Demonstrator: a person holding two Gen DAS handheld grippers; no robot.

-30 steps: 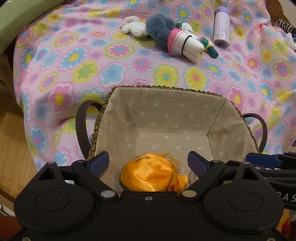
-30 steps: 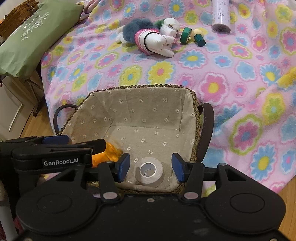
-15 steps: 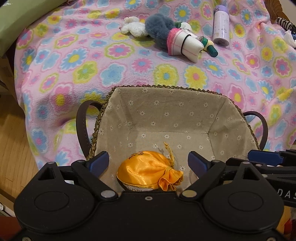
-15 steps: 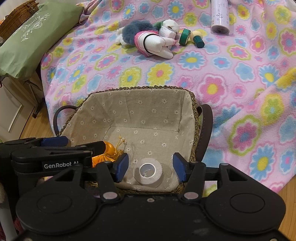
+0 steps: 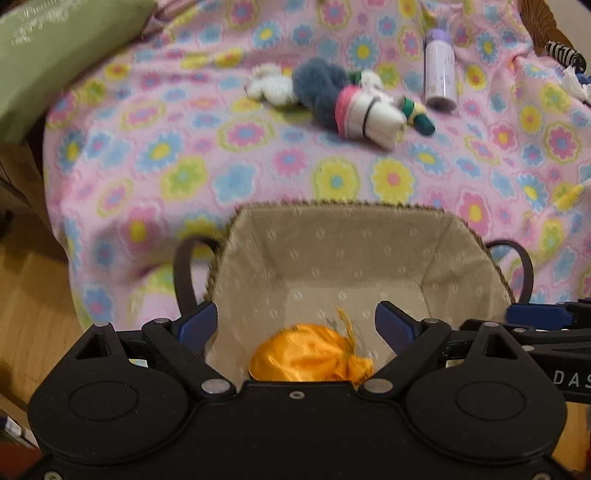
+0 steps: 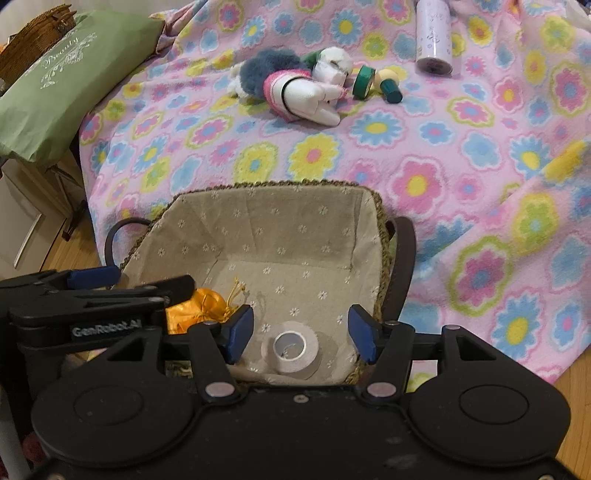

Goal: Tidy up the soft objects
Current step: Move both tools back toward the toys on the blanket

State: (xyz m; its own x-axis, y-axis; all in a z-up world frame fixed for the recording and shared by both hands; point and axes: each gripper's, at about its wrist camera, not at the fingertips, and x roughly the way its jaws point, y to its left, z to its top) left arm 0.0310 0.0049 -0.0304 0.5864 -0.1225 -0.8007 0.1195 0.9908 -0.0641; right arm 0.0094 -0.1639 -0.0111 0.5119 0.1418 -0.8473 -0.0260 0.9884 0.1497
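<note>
A fabric-lined woven basket (image 5: 332, 236) (image 6: 277, 236) stands in front of a flowered blanket. An orange satin pouch (image 5: 310, 358) (image 6: 192, 308) lies on its floor at the near side. A white tape roll (image 6: 293, 350) lies beside it. My left gripper (image 5: 295, 326) is open and empty above the pouch. My right gripper (image 6: 301, 332) is open and empty above the tape roll. A pile of soft toys, with a grey-blue plush (image 5: 321, 88) (image 6: 266, 70) and a white roll with a pink cuff (image 5: 365, 116) (image 6: 299, 96), lies on the blanket beyond.
A lilac bottle (image 5: 439, 75) (image 6: 434, 35), a green tape ring (image 6: 364, 81) and a small teal-based piece (image 6: 389, 86) lie near the toys. A green cushion (image 6: 62, 88) lies at the left. Wooden floor (image 5: 33, 302) lies left of the basket.
The orange pouch has dropped from between my left fingers onto the basket floor. My left gripper has pulled up and back; its view is blurred. My right gripper has drawn back slightly.
</note>
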